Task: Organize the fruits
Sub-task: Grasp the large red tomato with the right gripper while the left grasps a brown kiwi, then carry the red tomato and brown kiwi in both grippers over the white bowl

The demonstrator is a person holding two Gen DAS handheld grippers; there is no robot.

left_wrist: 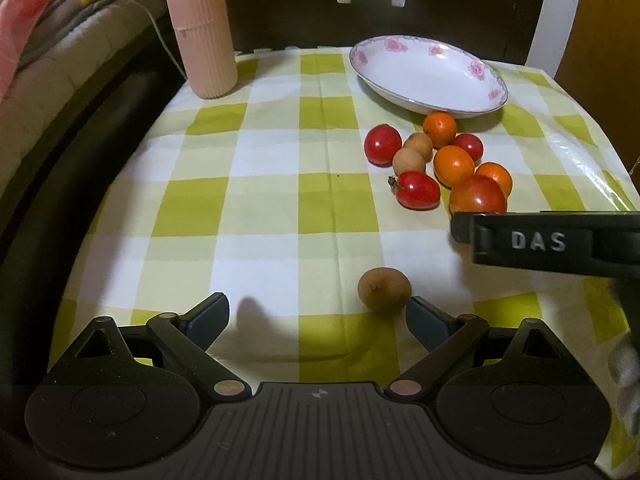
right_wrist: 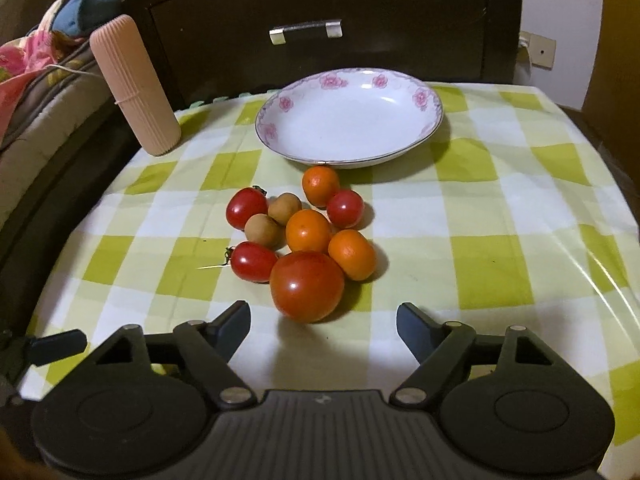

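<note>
— So, where are the fruits?

— On the checked cloth (right_wrist: 480,216), in one cluster just in front of the empty plate (right_wrist: 348,120). The big tomato (right_wrist: 307,286) is nearest my right gripper (right_wrist: 324,330), whose jaws stand spread, nothing between them.

— And the left one?

— My left gripper (left_wrist: 318,318) is spread too. One brown fruit (left_wrist: 384,290) lies apart from the cluster, just beside its right finger (left_wrist: 426,322).

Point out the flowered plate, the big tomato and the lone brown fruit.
flowered plate (right_wrist: 280,104): right wrist view, on its left rim.
big tomato (right_wrist: 307,286): right wrist view, middle of its skin.
lone brown fruit (left_wrist: 384,289): left wrist view, centre of its top.
</note>
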